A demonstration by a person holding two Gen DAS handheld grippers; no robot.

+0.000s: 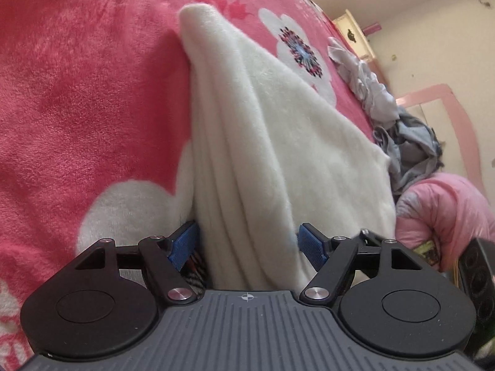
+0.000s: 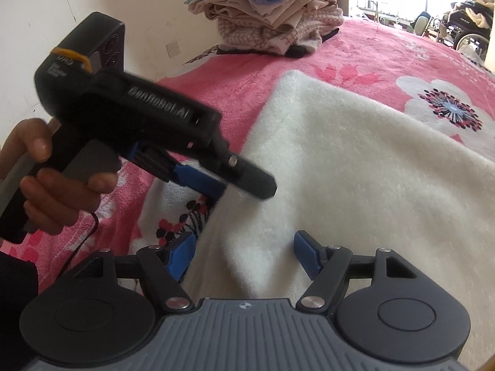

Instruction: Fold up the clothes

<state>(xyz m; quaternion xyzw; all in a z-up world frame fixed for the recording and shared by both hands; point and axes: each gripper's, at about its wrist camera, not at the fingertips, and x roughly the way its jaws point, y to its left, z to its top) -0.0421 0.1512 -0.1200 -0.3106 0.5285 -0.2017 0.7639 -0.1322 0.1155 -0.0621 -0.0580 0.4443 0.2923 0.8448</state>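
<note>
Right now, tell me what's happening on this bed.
A person is folding clothes with a hand-held claw in each hand. Both claws are at the near edge of a white fleece garment lying on the pink floral blanket. The left claw and right claw stand open with fleece between their pads. A folded stack waits at the far side; unfolded grey clothes lie in a heap.

Both cameras sit low behind their own jaws, angled steeply down and very close to the white fleece garment (image 1: 278, 142) on the pink blanket (image 1: 77, 77). The left wrist view faces along the bed toward a rumpled clothes heap (image 1: 399, 123); the right wrist view faces the folded stack (image 2: 269, 15), catching the left gripper (image 2: 235, 182) from the side
</note>
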